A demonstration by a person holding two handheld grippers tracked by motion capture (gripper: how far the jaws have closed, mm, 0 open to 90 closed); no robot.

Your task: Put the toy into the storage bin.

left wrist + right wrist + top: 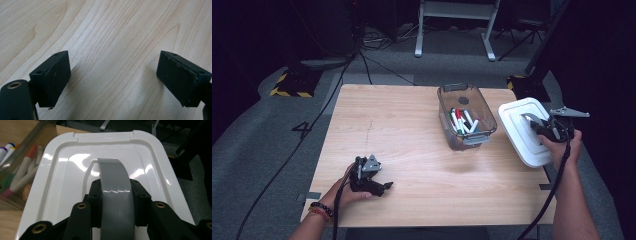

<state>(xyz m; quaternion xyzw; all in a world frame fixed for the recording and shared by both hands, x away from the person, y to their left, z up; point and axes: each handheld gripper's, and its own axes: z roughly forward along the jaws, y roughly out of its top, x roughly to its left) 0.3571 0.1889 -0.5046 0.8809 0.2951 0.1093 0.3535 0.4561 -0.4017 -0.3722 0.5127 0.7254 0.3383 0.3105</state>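
A white lid is held tilted above the table's right edge. My right gripper is shut on the lid's grey arched handle. In the right gripper view the black jaws clamp both sides of that handle, my right gripper sits over the lid. A clear plastic box stands to the left of the lid and holds several markers. My left gripper rests on the wooden table near its front left. It stands open over bare wood.
The box with its markers lies close on the lid's left. Grey carpet with black cables surrounds the table. White desk legs stand at the back, and a yellow-black striped base sits at the far left.
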